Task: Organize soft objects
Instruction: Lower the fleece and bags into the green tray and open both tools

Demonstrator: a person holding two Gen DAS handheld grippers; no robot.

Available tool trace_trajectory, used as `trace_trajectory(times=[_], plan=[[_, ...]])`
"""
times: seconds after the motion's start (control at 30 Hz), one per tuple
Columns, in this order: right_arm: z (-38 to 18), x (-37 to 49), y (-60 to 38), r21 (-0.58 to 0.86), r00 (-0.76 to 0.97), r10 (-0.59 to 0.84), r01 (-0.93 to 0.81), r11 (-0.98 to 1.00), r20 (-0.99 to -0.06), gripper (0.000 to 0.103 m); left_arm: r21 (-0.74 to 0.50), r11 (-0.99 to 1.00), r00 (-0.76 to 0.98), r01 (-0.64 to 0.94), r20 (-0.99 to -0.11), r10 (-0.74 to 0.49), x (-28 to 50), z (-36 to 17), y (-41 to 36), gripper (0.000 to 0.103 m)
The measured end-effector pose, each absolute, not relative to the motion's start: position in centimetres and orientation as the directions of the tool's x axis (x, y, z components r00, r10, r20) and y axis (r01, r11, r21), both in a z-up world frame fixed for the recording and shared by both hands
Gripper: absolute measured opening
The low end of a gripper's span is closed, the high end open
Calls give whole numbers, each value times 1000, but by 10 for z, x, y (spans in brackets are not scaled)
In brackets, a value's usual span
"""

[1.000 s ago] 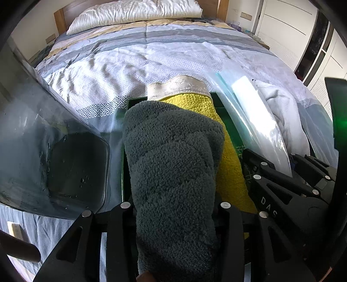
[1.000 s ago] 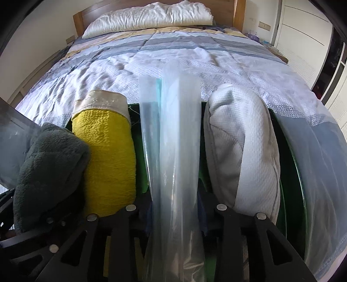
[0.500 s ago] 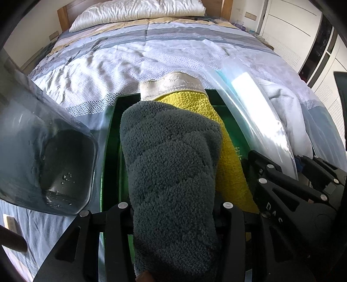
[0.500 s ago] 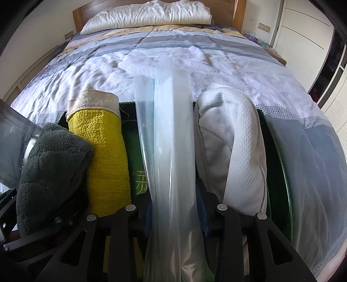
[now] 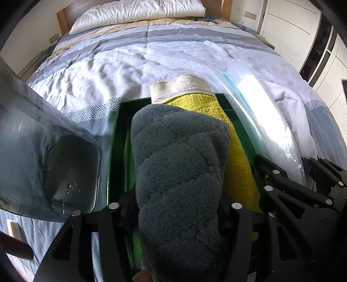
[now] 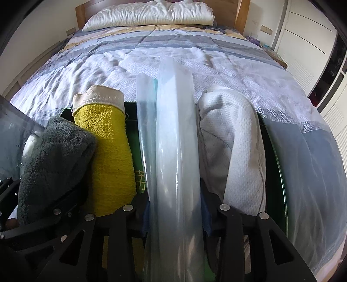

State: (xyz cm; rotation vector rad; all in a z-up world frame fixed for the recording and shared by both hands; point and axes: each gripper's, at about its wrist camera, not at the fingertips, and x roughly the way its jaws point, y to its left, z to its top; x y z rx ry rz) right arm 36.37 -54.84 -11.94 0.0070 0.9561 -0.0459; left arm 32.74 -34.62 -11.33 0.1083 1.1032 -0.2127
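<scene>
A green tray (image 5: 118, 138) on the bed holds rolled soft things side by side. In the left wrist view a grey fluffy towel roll (image 5: 180, 173) lies between the jaws of my left gripper (image 5: 174, 206). Those jaws are opening, and their pads stand just off the roll. Beside it lies a yellow towel (image 6: 108, 151) with a cream band. My right gripper (image 6: 175, 208) is around a clear plastic roll (image 6: 175, 141). Its jaws are opening slightly, with the pads still against the plastic. A white towel roll (image 6: 234, 151) sits to its right.
A clear plastic lid or box (image 5: 54, 162) stands at the tray's left side. The quilted bed (image 6: 173, 54) stretches ahead to a white pillow (image 6: 149, 13) and wooden headboard. White wardrobe doors (image 6: 303, 43) are at the right.
The left jaws have spread wider around the grey towel roll. The right jaws have widened a little around the plastic roll. More of the tray's left side shows in the left wrist view.
</scene>
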Motion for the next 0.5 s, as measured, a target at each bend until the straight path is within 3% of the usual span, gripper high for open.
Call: trace_trajectory(times=[0.17, 0.5], plan=[[-114, 356, -555, 0, 594, -26, 43, 999, -804, 51, -7, 974, 459, 226, -881, -113, 322, -107, -345, 62], [-106, 341, -555, -21, 621, -33, 27, 999, -783, 54, 35, 980, 498, 197, -864, -70, 314, -100, -345, 63]])
